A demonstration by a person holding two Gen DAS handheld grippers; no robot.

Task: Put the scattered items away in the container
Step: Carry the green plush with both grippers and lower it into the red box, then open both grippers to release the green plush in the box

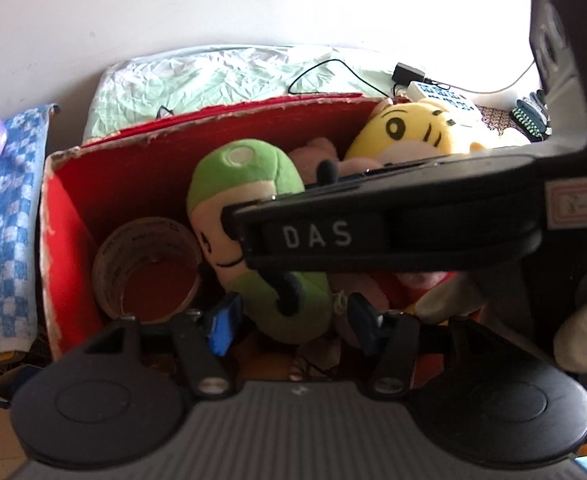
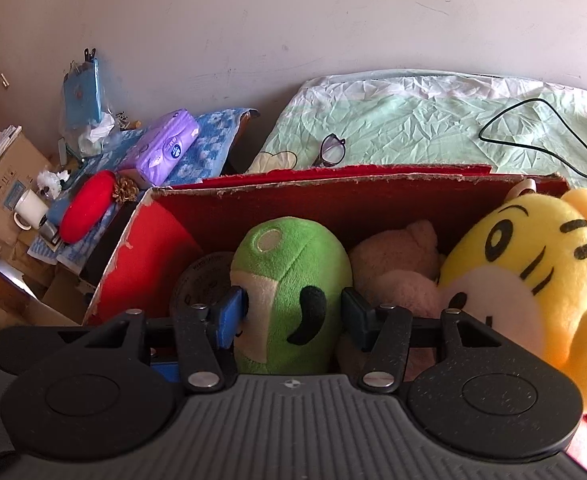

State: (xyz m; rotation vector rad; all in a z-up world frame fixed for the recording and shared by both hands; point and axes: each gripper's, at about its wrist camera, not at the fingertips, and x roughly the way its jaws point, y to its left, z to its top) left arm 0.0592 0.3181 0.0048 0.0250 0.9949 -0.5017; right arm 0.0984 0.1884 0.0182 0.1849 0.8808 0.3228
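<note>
1. Three plush toys are sitting in the red box [image 2: 161, 248]; my right gripper [image 2: 291, 318] is clasping the green plush [image 2: 289, 280] inside it.
2. I judge I'm placing it; next calls for letting go.
3. My left gripper [image 1: 291, 320] is hovering wide, holding nothing.
4. "DAS" is showing on the other gripper's body.

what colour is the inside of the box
Red; the box interior shows best in the right wrist view.
</note>
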